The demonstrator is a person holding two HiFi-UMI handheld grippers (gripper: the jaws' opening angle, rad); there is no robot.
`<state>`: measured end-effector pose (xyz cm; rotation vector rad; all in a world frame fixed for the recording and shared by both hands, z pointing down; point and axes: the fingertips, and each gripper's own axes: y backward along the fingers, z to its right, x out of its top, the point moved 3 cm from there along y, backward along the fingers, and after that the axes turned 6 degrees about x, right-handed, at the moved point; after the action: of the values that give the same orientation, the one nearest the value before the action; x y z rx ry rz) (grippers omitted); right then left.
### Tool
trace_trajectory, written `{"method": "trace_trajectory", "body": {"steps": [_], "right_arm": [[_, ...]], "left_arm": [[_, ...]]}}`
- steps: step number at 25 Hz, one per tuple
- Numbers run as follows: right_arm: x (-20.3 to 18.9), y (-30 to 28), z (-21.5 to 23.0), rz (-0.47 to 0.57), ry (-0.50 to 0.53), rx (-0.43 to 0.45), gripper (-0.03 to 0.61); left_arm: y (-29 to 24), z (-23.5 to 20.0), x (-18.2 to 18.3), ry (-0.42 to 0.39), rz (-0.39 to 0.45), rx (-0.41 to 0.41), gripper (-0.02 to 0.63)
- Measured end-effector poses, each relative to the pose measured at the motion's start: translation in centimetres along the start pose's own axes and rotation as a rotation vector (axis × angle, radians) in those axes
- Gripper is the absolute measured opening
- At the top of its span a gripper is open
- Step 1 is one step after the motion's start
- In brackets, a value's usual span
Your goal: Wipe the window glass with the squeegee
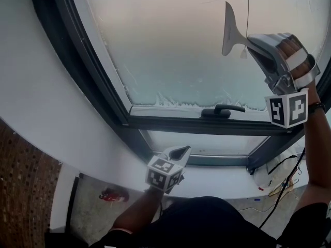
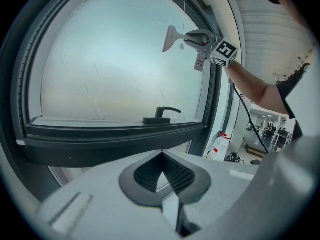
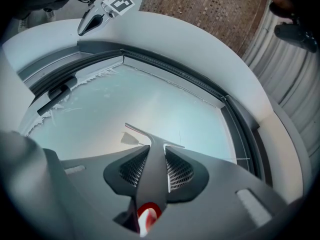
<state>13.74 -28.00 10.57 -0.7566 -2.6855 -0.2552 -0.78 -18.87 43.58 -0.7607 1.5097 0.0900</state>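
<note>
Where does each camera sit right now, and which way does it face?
Head view: above, looking down at the window glass; left gripper, right gripper, both forearms.
Left gripper view: low, facing up the glass; own shut jaws, the other arm.
Right gripper view: high, along the squeegee onto the glass; own jaws.
All share the window handle.

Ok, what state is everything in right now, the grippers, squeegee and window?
Window glass, filmed over, streaky residue along its bottom edge.
Window handle, lying horizontal.
Squeegee, held up, blade toward the glass.
Right gripper, shut on the squeegee's handle.
Left gripper, shut, empty, held low.
</note>
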Motion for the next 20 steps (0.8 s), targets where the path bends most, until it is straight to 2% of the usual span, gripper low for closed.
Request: {"method": "trace_trajectory", "body": {"steps": [20], "right_arm": [[0.6,0.1,0.2,-0.017,0.003,0.007,0.121]], "left_arm": [[0.7,-0.8,-0.6,0.012,-0.003,0.005,0.0]]}}
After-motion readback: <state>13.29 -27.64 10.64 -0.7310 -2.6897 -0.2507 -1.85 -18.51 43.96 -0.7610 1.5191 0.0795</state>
